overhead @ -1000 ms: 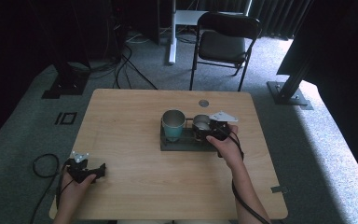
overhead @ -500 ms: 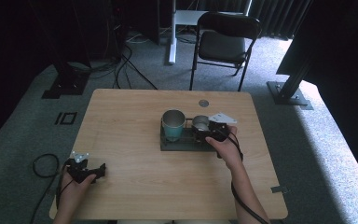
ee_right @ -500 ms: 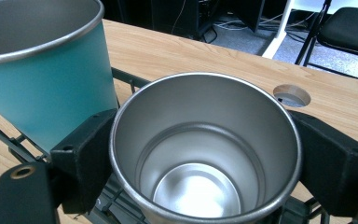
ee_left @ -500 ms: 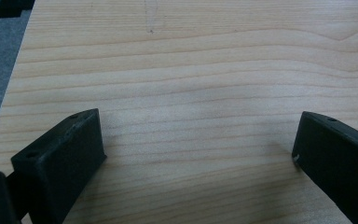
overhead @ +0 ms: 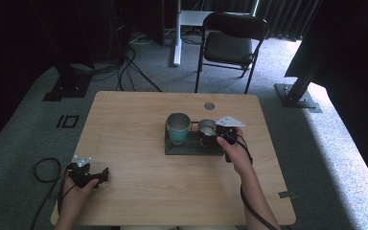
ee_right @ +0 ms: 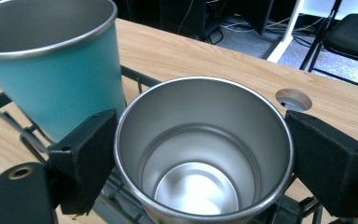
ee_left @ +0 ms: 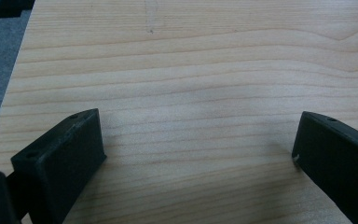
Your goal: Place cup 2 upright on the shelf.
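**Right of centre on the table: steel cup framed by the right claw**

At frame centre-right of the high view, a dark wire rack (overhead: 191, 146) lies on the wooden table (overhead: 134, 124) and carries two cups: a teal cup (overhead: 178, 127) at its left end and a bare steel cup (overhead: 207, 127) just to the right of it. The right claw (overhead: 210, 133) reaches in from the right side of the rack, held by the right hand (overhead: 235, 152). In the right gripper view the steel cup (ee_right: 203, 154) stands upright and empty between the two black jaws, one jaw on either side of its rim; the left jaw looks to touch the rim, while contact at the right jaw cannot be told, so the grasp is not confirmed. The teal cup (ee_right: 51, 60) rises at the upper left of that view, beside the steel one.

At lower left of the high view, the left claw (overhead: 103, 174) rests near the table's front edge in the left hand (overhead: 79, 189); the left gripper view shows its jaws spread wide over bare wood.

Compared with the frames before, both claws and both cups keep their places.

No legible brand, label or writing appears on any item.
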{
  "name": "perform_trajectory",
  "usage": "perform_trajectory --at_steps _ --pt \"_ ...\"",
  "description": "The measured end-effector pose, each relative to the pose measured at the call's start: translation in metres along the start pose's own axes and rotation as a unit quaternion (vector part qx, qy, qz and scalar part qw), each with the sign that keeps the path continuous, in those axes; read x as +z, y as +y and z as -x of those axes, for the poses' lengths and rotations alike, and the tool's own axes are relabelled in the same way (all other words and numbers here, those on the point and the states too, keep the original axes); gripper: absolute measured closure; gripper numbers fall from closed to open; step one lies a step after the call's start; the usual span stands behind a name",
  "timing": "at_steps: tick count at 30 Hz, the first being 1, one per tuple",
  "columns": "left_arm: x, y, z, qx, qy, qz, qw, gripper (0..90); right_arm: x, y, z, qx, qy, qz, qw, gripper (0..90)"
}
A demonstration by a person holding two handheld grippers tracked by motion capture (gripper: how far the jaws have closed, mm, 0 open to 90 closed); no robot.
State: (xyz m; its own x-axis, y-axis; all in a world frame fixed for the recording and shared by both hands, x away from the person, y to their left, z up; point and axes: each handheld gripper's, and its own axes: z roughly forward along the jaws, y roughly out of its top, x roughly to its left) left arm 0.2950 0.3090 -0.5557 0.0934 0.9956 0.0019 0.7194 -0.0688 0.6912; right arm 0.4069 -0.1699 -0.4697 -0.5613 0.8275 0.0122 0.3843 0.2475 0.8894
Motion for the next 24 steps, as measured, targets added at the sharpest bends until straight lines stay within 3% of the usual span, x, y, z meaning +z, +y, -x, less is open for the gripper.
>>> perform_trajectory --at_steps 24 --pt "0.0 0.0 0.0 0.0 0.0 0.0 1.0 2.6 -0.0079 -0.0033 0.0004 -0.001 0.001 -0.001 1.0 12.2"
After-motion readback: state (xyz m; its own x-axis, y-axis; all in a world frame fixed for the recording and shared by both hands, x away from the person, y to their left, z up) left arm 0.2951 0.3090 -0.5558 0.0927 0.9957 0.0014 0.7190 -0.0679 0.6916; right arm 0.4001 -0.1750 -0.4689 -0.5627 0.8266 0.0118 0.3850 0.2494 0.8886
